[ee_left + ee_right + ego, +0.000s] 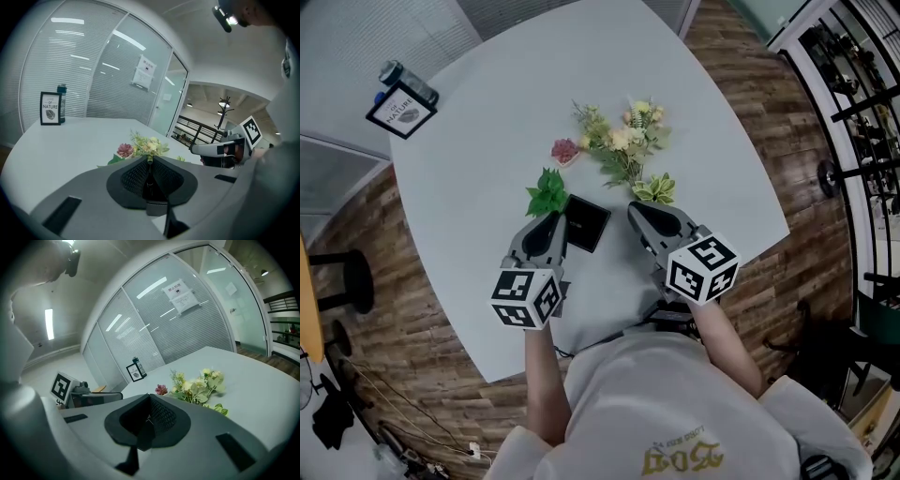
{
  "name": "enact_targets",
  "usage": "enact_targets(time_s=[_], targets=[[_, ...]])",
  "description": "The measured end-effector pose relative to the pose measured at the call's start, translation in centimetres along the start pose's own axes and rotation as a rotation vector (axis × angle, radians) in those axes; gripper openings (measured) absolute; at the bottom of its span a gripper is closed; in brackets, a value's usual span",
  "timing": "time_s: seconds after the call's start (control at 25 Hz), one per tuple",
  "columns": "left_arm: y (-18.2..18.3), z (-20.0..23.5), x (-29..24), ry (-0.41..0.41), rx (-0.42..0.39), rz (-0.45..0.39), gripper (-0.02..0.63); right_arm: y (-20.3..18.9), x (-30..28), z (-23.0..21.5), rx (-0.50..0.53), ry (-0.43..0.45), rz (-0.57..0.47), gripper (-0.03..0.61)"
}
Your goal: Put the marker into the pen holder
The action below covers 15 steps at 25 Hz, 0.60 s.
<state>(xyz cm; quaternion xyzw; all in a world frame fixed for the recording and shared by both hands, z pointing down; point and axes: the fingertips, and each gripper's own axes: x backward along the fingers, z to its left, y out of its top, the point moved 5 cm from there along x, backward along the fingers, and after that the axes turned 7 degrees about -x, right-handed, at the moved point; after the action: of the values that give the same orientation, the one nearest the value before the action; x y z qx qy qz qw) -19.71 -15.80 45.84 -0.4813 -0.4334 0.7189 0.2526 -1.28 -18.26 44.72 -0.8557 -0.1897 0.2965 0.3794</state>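
Holds the left gripper (551, 223) and the right gripper (637, 211) low over the near side of the white table (487, 141). Close to the body, tips pointing away. Probably a ready spot, with nothing to carry. Both squeezed tight: the 2 jaws on each pressed together, nothing seen between them (checked in each gripper's own view).

Between the 2 tips: a black square box (586, 223), just beside the left one. Looks like the pen holder seen from on top, though hard to be sure. Set in the middle, so easy to reach from either side.

No marker to be found in any view. Not on the table, not in a jaw. Maybe inside the box or hidden; can't tell.

Farther out: a bunch of flowers (623, 141) and green leaves (547, 194). At the far corner, a small framed sign (401, 111) with a bottle (405, 80) behind it.
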Motion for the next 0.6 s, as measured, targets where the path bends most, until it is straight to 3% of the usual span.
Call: enact_targets(time_s=[0.32, 0.6], targets=[[-0.2, -0.4, -2.5, 0.019, -0.071, 0.088, 0.041, 0.1, -0.6, -1.3, -0.015, -0.015, 0.011, 0.016], [-0.5, -0.2, -3.8, 0.044, -0.073, 0.132, 0.041, 0.0, -1.1, -2.3, -0.030, -0.013, 0.026, 0.016]])
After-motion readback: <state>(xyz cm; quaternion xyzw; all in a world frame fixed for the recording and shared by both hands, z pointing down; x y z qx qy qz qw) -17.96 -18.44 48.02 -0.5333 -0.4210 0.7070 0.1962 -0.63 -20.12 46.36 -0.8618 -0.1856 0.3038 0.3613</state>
